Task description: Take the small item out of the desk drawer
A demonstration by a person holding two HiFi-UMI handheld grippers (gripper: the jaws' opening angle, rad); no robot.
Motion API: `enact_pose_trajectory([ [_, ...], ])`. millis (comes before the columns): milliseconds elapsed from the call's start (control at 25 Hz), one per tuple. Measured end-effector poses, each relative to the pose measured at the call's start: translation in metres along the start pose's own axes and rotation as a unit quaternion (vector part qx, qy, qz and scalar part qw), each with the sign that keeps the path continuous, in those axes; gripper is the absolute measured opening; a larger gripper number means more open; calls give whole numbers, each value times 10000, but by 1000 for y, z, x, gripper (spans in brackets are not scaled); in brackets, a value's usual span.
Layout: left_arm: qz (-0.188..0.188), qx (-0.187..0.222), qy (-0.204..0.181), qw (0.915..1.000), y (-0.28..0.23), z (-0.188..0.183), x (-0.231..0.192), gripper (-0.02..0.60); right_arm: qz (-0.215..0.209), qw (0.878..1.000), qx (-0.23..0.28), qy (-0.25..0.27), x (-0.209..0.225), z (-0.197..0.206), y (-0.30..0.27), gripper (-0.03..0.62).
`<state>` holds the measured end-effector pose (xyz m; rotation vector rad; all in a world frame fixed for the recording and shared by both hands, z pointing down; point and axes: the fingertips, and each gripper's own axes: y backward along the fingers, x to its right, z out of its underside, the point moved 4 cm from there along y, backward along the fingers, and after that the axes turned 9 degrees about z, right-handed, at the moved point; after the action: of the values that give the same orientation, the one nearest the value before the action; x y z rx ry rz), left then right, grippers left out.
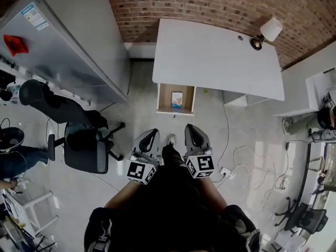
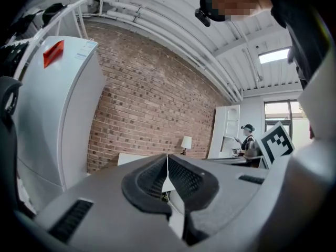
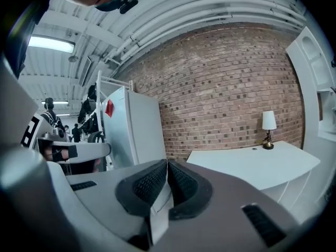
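A white desk stands against the brick wall. Its wooden drawer is pulled out at the front left, and a small light-blue item lies inside. Both grippers hang close to the person's body, well short of the drawer. My left gripper is shut with nothing between its jaws, and my right gripper is shut and empty too. In the left gripper view the left gripper points at the brick wall. The right gripper points toward the desk in its own view.
A table lamp stands on the desk's far right corner. A large white cabinet fills the left. A black office chair sits left of me. Cables and a power strip lie on the floor at right.
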<state>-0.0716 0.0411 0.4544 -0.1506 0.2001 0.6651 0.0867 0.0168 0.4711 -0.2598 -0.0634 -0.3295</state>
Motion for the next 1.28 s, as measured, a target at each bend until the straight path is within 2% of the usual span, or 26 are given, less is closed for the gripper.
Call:
enact_pose_trajectory([
  [320,-277,51,5,9996,-67,-9,-29,12,-290,9987,-366,216,37,13,-77,31],
  [480,-266,-122,71,9995,-85,0,-39,12,-327,9968,-732,9,47,35,-106,31],
  [680,-217,-342,172,9990,-111,14,-71,12,-277,9938,-1072,-94,56,62,-159,31],
  [880,-52,-547,286,9981,-143,27,-99,12,-258,9829,-1815,171,68,115,-204,31],
  [1160,-36,-739,417,9964,-171,55,-143,12,-15,9657,-2597,-19,83,204,-265,40],
  [1240,-83,-796,522,9954,-175,67,-156,12,74,9594,-2813,-170,87,230,-282,80],
  [1280,-109,-808,566,9951,-177,72,-162,12,95,9558,-2932,-219,89,243,-290,126],
])
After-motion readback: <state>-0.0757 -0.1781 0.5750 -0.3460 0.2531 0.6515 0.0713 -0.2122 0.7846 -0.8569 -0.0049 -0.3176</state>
